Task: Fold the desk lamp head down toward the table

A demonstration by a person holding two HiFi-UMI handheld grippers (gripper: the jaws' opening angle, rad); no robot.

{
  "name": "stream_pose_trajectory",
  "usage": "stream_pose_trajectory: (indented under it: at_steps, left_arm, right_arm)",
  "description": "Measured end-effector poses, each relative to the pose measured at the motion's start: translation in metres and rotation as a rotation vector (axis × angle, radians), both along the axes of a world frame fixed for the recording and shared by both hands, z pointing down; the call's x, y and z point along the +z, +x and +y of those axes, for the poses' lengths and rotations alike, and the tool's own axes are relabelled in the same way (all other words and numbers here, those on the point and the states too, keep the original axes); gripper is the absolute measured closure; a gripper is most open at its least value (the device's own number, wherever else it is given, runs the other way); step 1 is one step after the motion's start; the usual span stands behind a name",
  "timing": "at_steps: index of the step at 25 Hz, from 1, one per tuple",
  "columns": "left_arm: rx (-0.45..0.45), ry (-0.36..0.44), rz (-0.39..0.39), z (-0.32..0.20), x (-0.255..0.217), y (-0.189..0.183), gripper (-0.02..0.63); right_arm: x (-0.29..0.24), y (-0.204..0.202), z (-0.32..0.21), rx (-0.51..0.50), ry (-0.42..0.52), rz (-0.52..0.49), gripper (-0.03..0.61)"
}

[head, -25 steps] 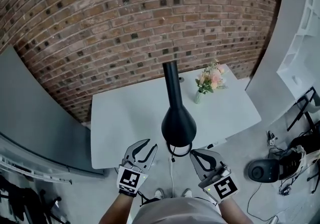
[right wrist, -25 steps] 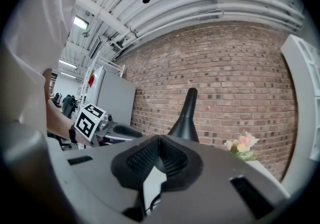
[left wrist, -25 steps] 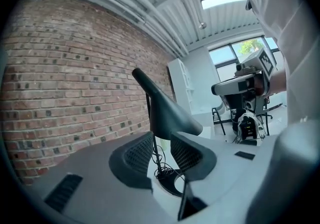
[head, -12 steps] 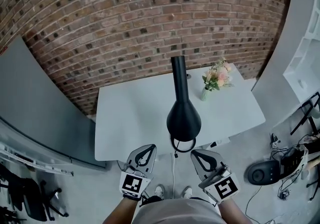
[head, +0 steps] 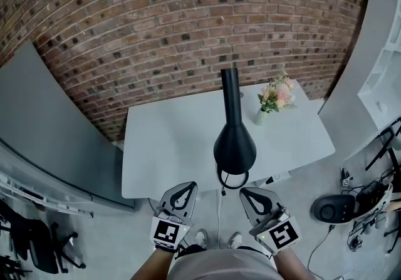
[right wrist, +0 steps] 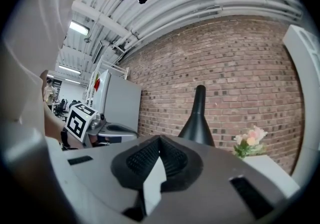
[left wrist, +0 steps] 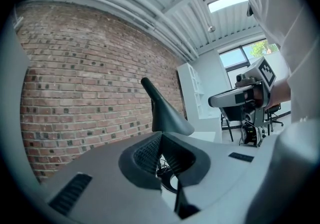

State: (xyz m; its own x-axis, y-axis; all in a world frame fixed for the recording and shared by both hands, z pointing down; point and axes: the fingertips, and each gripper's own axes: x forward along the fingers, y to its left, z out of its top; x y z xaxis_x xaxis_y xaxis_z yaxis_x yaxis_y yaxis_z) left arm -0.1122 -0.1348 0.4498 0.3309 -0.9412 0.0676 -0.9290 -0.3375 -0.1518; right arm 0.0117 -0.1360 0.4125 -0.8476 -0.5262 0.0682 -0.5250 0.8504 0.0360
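Note:
A black desk lamp [head: 234, 145] stands at the front edge of the white table [head: 164, 147], its cone-shaped head wide end toward me and the narrow neck [head: 230, 88] rising behind it. A black ring [head: 232, 180] shows under the head. Both grippers hang below the table's front edge, short of the lamp and apart from it. My left gripper [head: 183, 192] is shut and empty, left of the lamp. At the lamp's right, my right gripper [head: 255, 197] is also shut on nothing. The lamp [left wrist: 165, 113] shows ahead in the left gripper view, and also ahead as the lamp [right wrist: 198, 120] in the right gripper view.
A small vase of pink flowers [head: 274, 98] stands at the table's back right. A brick wall [head: 188, 28] runs behind the table. A white cable [head: 219, 207] hangs down at the table's front. A grey panel [head: 50, 128] stands at the left, a round black device [head: 329, 210] on the floor at the right.
The left gripper's jaws have closed from partly open. The head view has shifted, so the table and lamp sit a little lower and further right.

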Motion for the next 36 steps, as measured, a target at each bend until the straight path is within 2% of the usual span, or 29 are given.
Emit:
stream_pose_trajectory:
  at_steps: [13,19,22,36]
  left_arm:
    - [0.027,0.004,0.002,0.008,-0.004,0.000,0.606]
    - [0.036,0.008,0.002,0.014,-0.005,0.001,0.606]
    - [0.048,-0.001,-0.001,0.017,-0.003,0.002,0.606]
    - [0.091,-0.021,0.006,0.014,0.003,0.008,0.606]
  right_arm:
    - [-0.007,-0.001,0.012,0.000,0.017,0.014,0.561]
    - [-0.007,0.002,0.018,0.025,-0.002,0.007,0.561]
    - [-0.013,0.001,0.021,0.028,-0.016,-0.035,0.561]
    - [-0.006,0.006,0.022,0.062,-0.035,-0.035,0.561]
